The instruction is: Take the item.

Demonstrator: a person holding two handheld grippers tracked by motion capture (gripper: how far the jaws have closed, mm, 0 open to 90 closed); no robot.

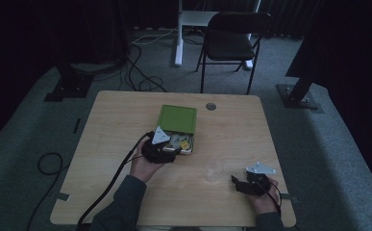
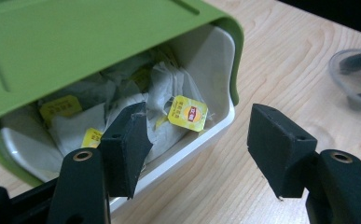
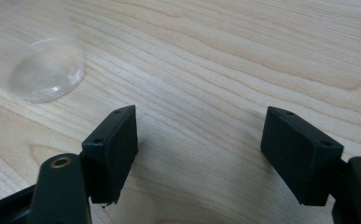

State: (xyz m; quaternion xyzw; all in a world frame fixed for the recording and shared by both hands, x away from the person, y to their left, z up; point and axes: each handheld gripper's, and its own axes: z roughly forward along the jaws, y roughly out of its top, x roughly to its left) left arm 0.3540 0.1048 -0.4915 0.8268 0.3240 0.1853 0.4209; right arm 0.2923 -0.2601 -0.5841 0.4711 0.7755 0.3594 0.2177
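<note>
Right now, the left gripper [image 2: 194, 154] fingers stand apart, empty, one finger over the tea bag box [image 2: 201, 51] rim.

1. The left claw [image 2: 197, 149] stands open at the mouth of a green-lidded white box [image 2: 215, 126].
2. Tea bags [image 2: 169, 100] with yellow tags [image 2: 187, 113] fill it.
3. A clear cup [image 2: 355, 74] stands on the wooden bench [image 2: 285, 60].
</note>
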